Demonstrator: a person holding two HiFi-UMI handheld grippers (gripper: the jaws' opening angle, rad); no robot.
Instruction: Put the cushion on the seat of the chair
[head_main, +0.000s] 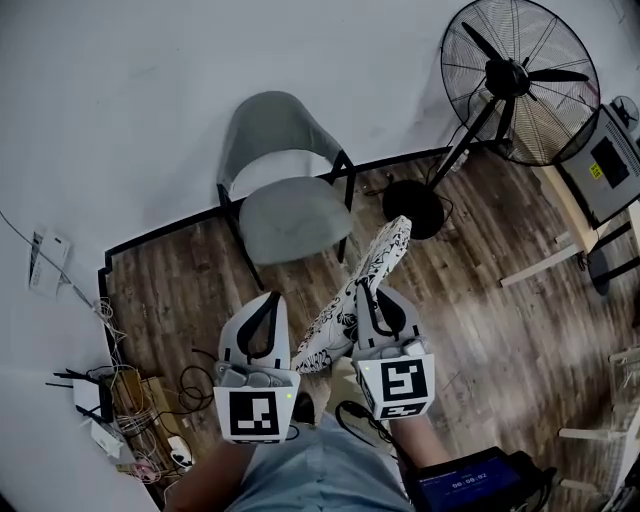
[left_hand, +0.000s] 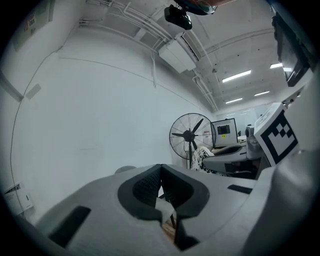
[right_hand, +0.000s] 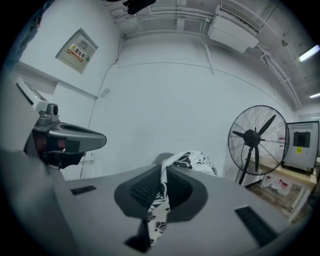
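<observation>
A grey chair (head_main: 295, 218) stands against the white wall, its seat bare and facing me. The black-and-white patterned cushion (head_main: 370, 275) hangs on edge in the air in front of the chair, a little to its right. My right gripper (head_main: 372, 292) is shut on the cushion's upper edge; in the right gripper view the fabric (right_hand: 192, 159) runs between the pads of that gripper (right_hand: 163, 170). My left gripper (head_main: 270, 300) is shut and holds nothing, just left of the cushion's lower end. Past its own tips (left_hand: 161, 167) the left gripper view shows the chair (left_hand: 125, 170) and the cushion (left_hand: 202, 155).
A large black pedestal fan (head_main: 520, 80) stands right of the chair, its round base (head_main: 413, 207) near the chair's front leg. A tangle of cables and small boxes (head_main: 110, 400) lies at the lower left. White table legs (head_main: 545, 265) and a machine with a screen (head_main: 610, 160) are at the right.
</observation>
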